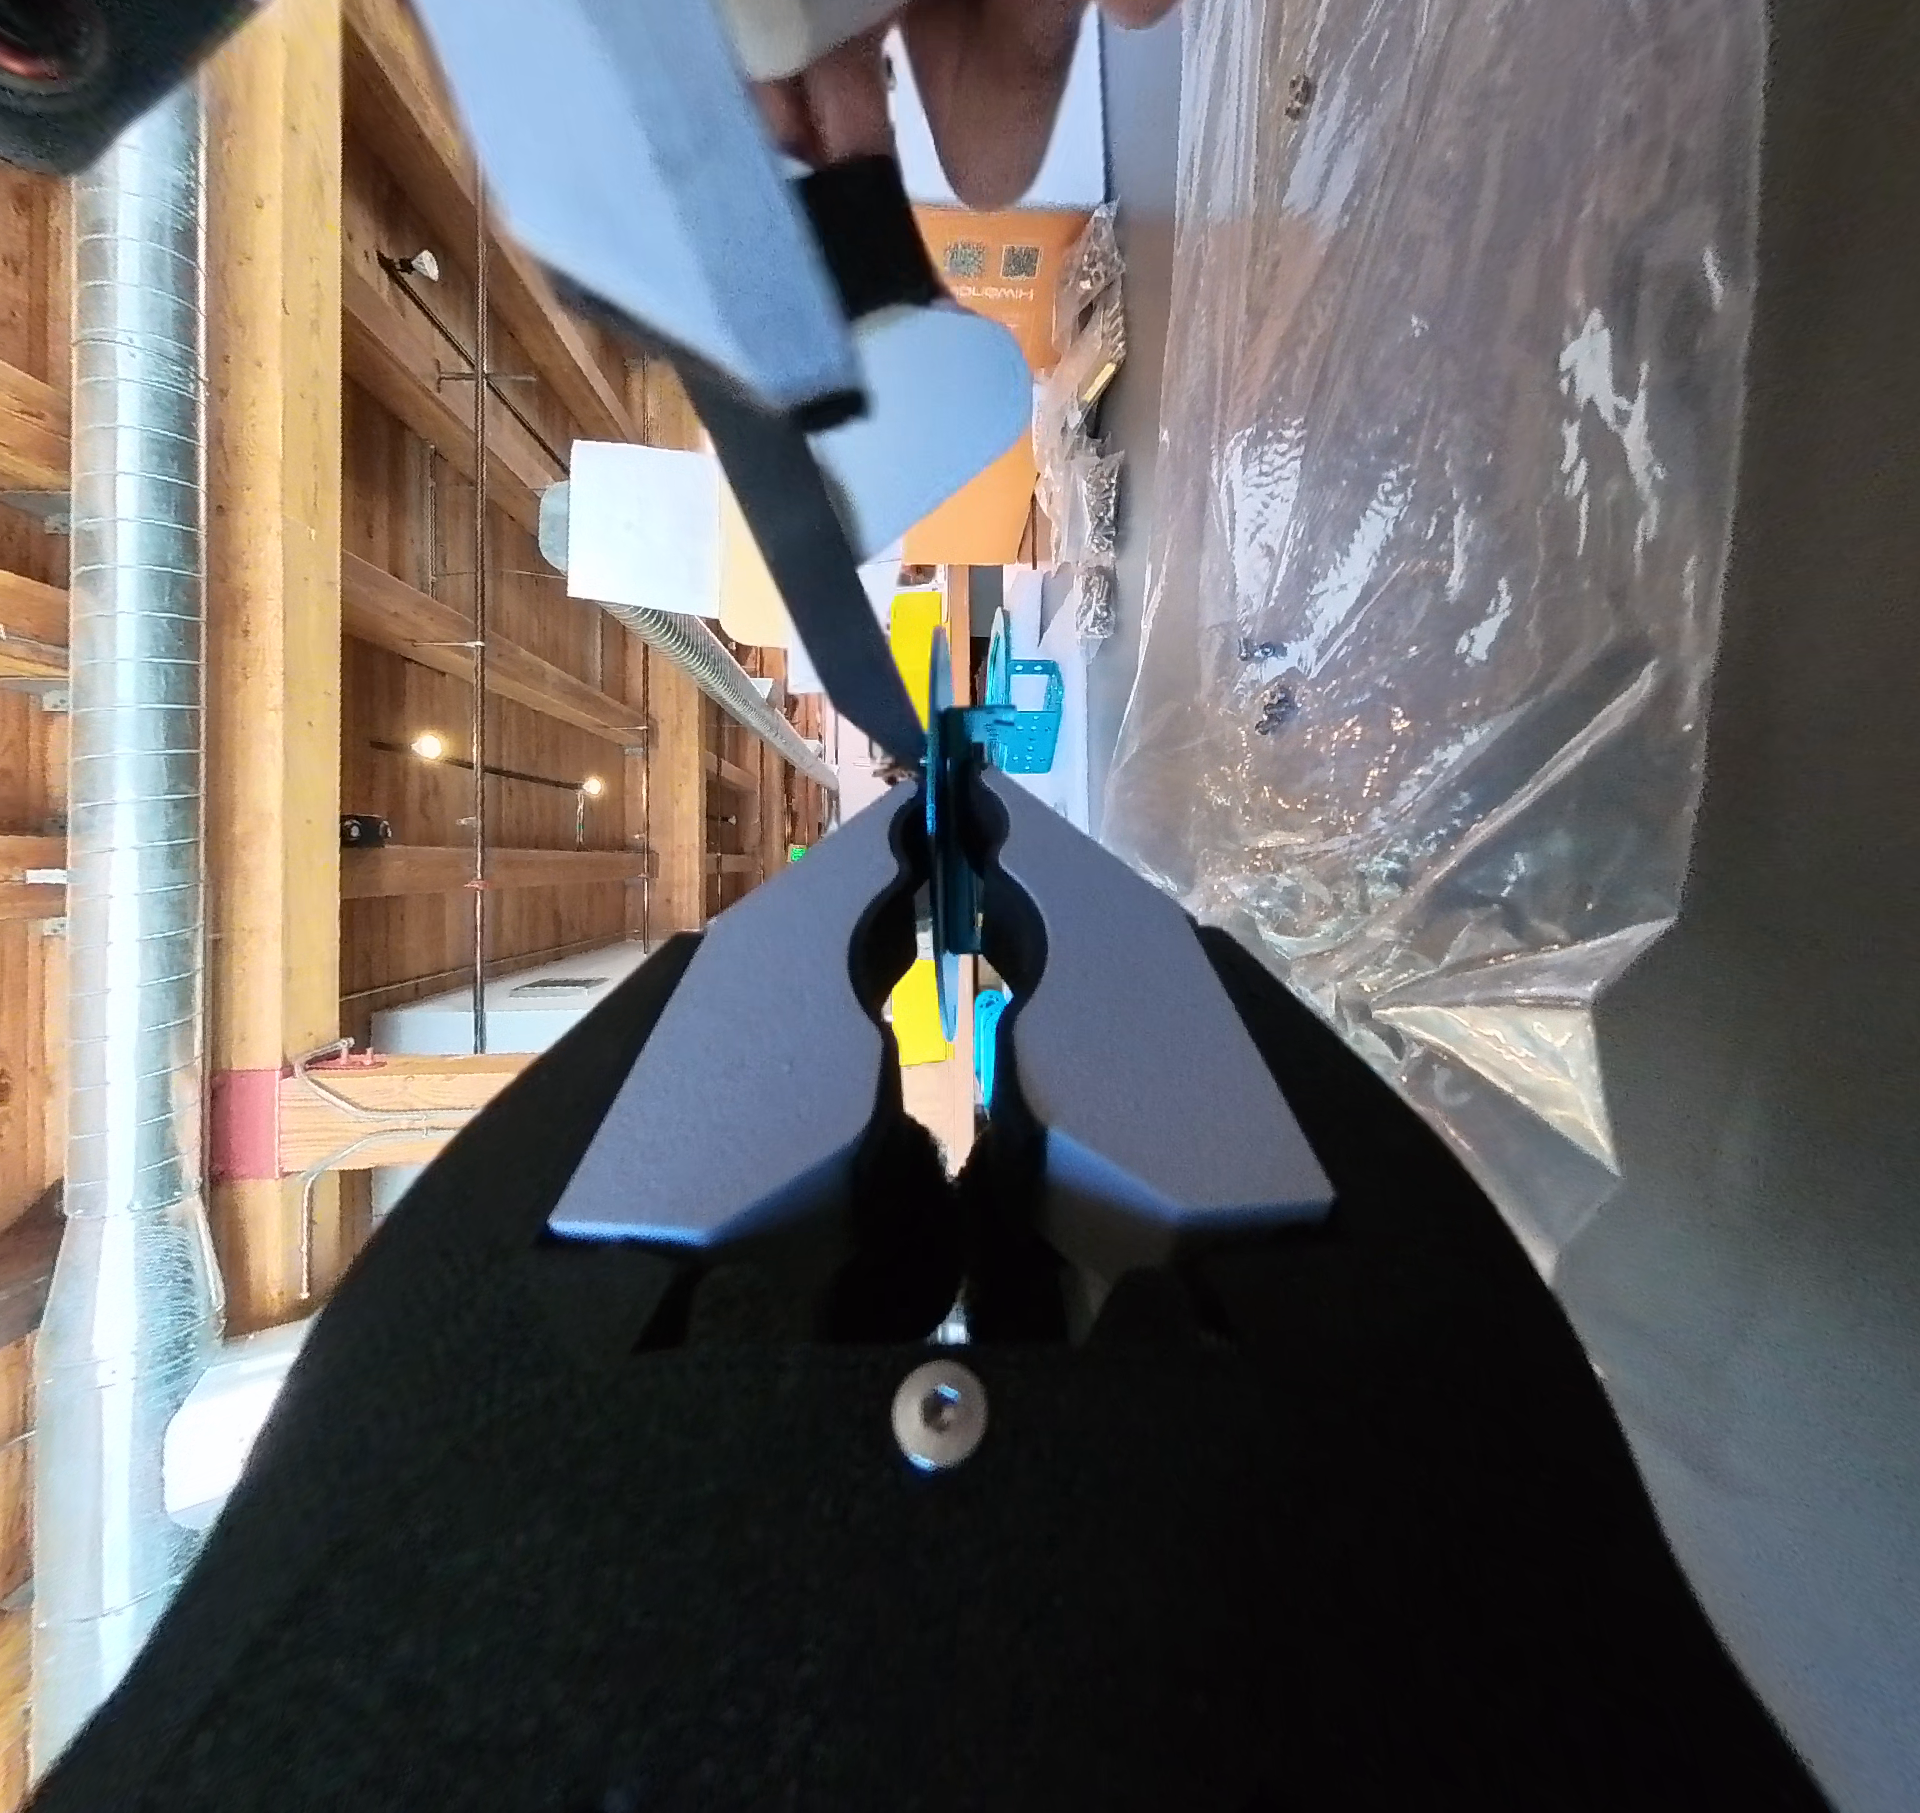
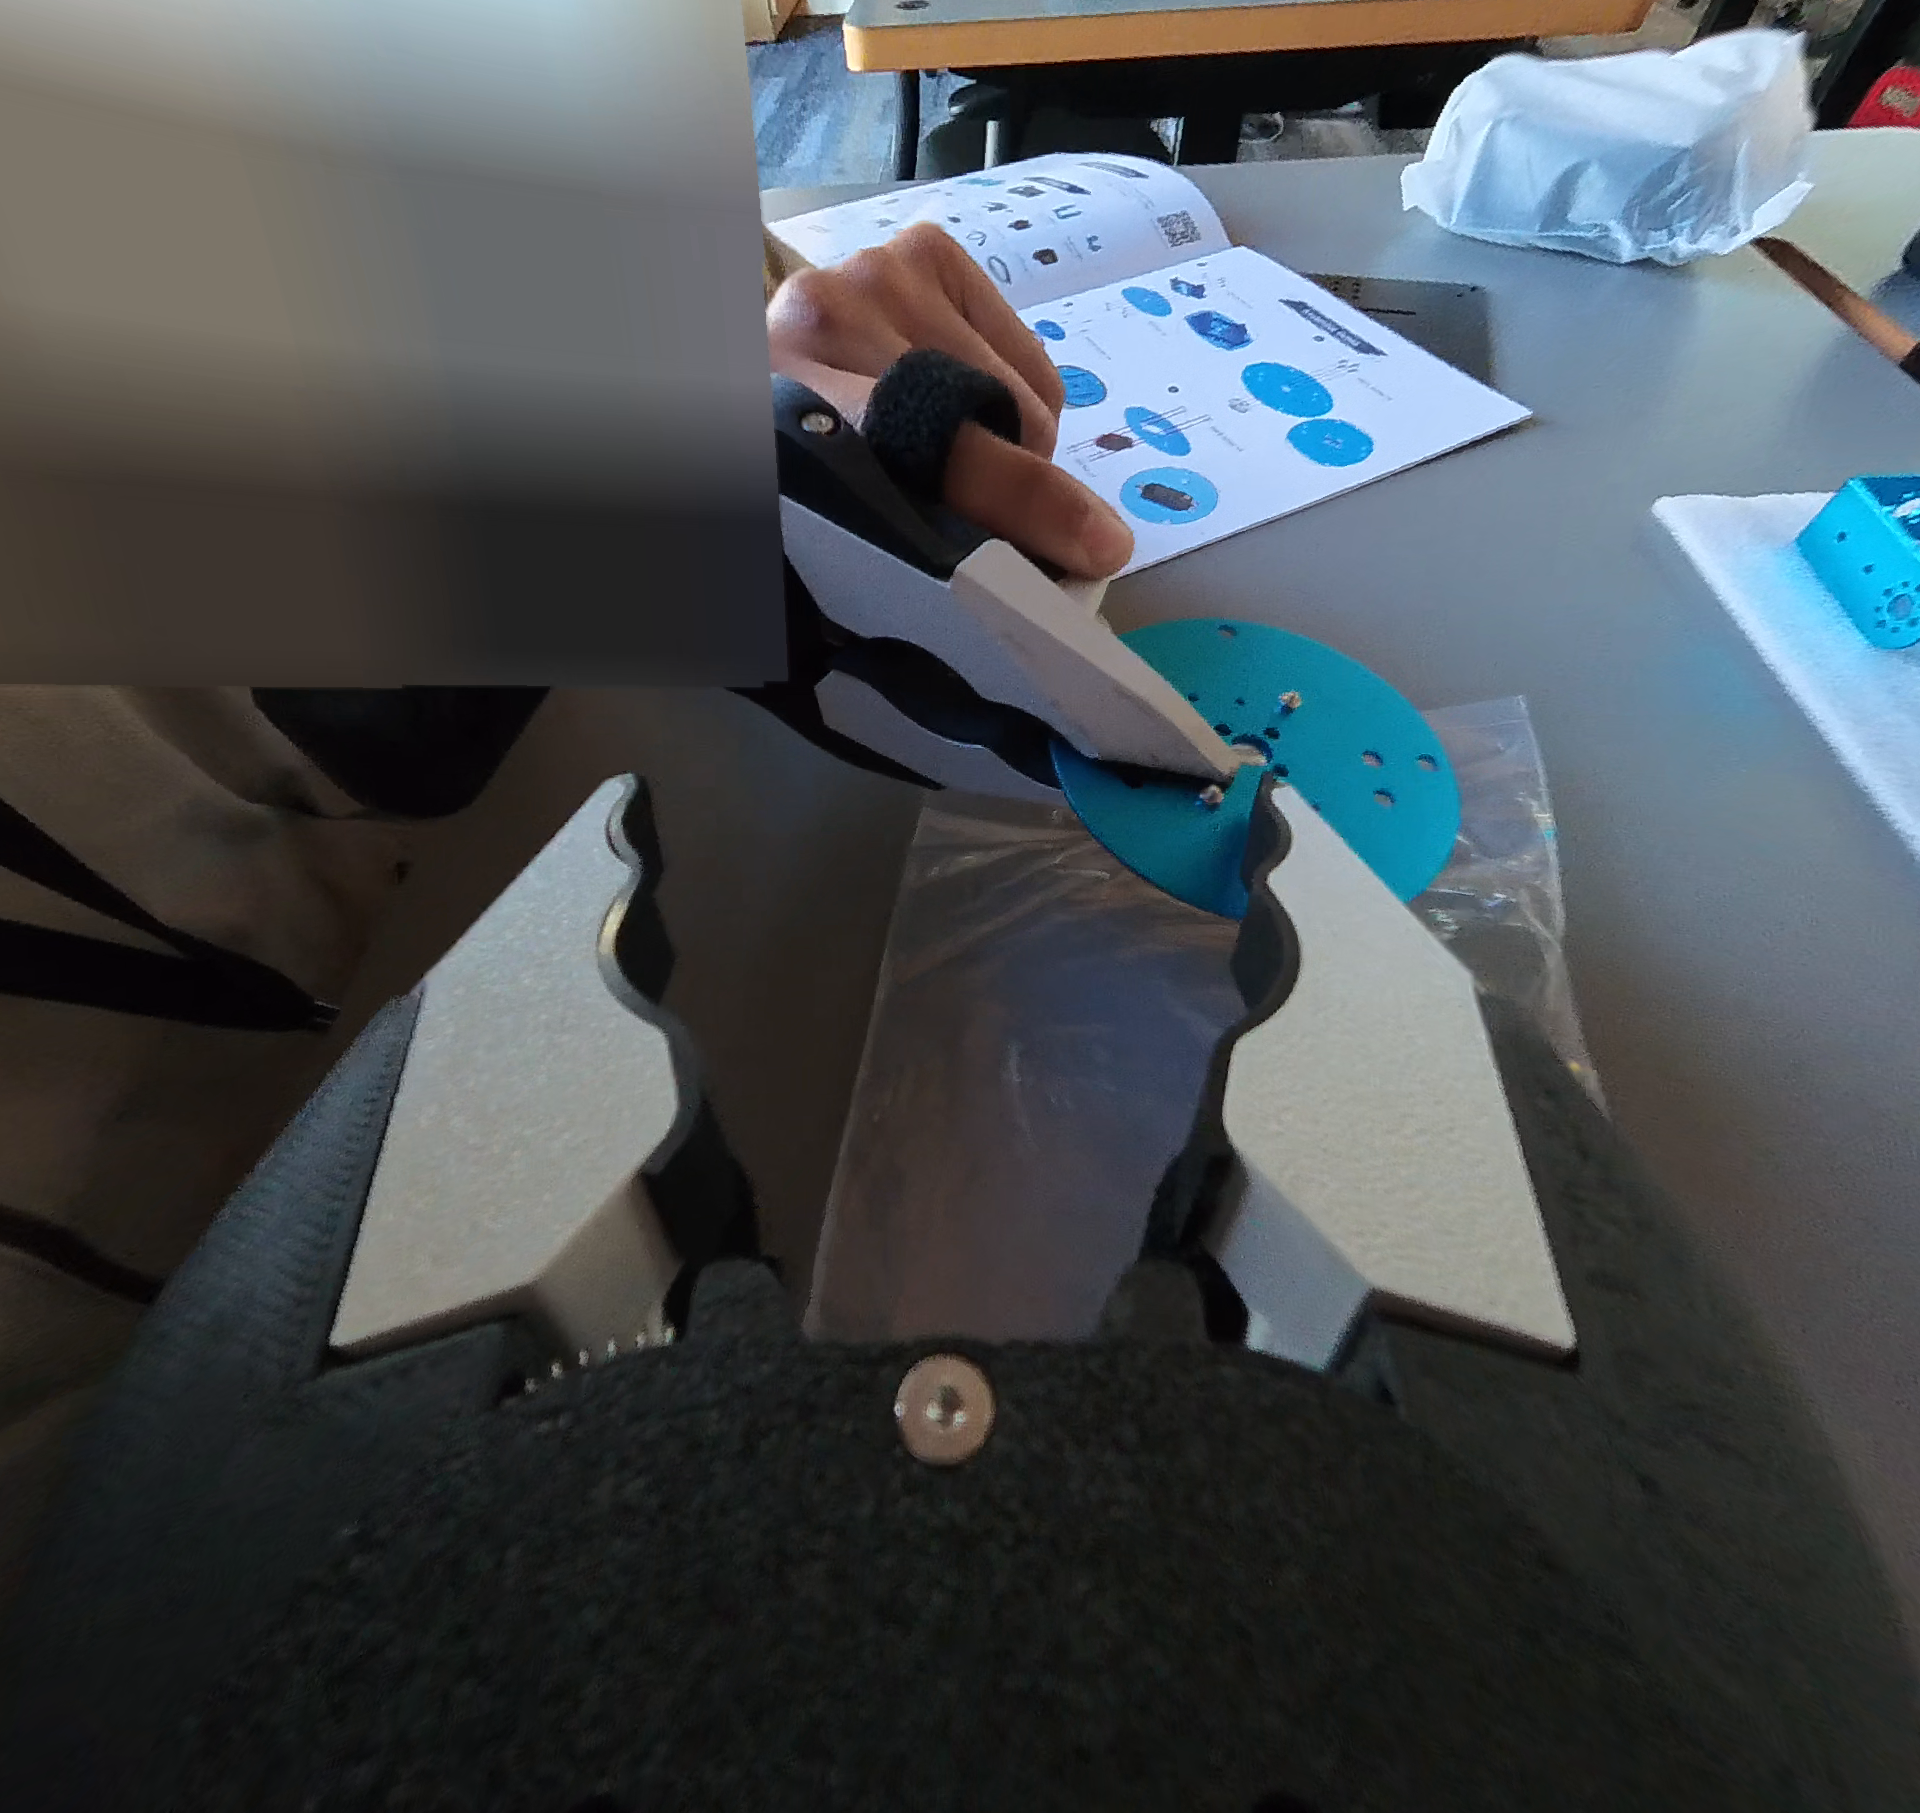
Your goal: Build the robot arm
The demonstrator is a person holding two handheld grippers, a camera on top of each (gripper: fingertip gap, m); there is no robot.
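Nearest the right wrist camera, the right gripper (image 2: 951,807) stands spread wide over a clear plastic bag (image 2: 1029,1036) lying on the grey surface (image 2: 1714,932); the tip of its right finger touches the face of a blue perforated disc (image 2: 1340,776). The left gripper (image 1: 954,787) is pressed together on that disc (image 1: 951,870), pinching it edge-on between its fingertips, so it is held above the bag. Small screws stand in the disc near its centre. Behind it, a hand (image 2: 935,381) grips the left gripper's handle. Farther back lie an open instruction booklet (image 2: 1247,392), a blue bracket (image 2: 1870,558) on white foam, and a crumpled white bag (image 2: 1621,153).
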